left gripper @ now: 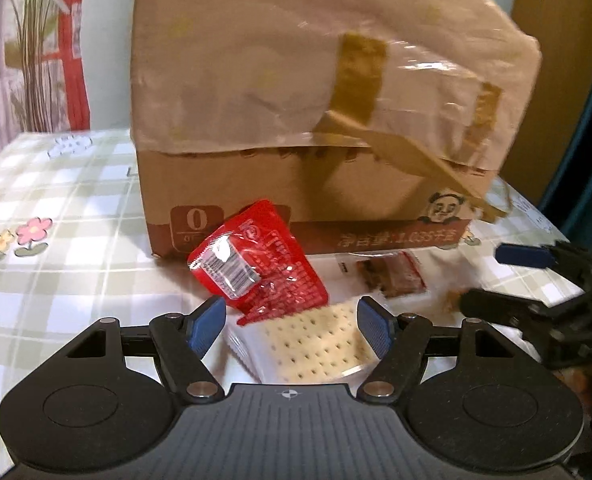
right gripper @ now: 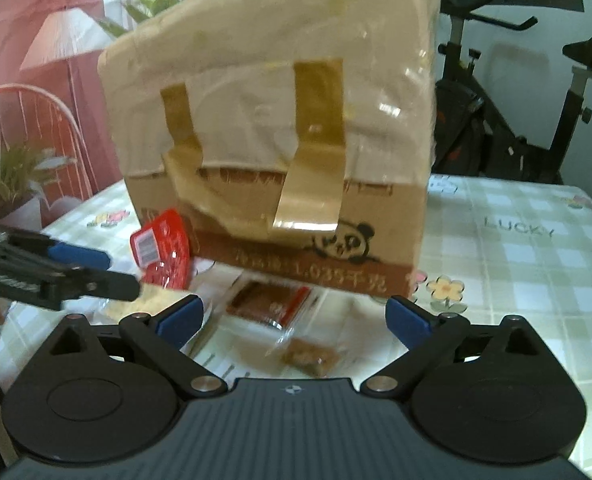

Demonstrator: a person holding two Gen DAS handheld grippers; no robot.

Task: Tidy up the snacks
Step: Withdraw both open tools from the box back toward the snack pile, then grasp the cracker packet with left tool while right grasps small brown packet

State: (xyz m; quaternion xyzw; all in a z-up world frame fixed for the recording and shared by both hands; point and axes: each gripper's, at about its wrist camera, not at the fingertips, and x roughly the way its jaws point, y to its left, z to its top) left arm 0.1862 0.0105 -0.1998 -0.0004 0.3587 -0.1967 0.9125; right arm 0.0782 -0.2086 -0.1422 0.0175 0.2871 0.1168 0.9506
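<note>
nothing sorted yet: snack packets [right gripper: 273,304] lie loose on the bench [right gripper: 516,264] before the box [right gripper: 279,128]. left gripper [left gripper: 291,322] and right gripper [right gripper: 296,316] fingers spread, holding nothing

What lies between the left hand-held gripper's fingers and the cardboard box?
Left wrist view: a cracker pack, then a red snack packet leaning by the cardboard box.

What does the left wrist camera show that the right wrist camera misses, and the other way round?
Only the left wrist view: a pale perforated cracker packet lying between the open left claw's fingers, untouched.

Only the right wrist view: a small clear-wrapped brown snack ahead of the open right claw, a black exercise bike, and "LUCKY" printed on the checked tablecloth.

Both: the taped cardboard box with a panda print, the red plastic snack packet leaning on it, and the flat brown-and-red packet.
</note>
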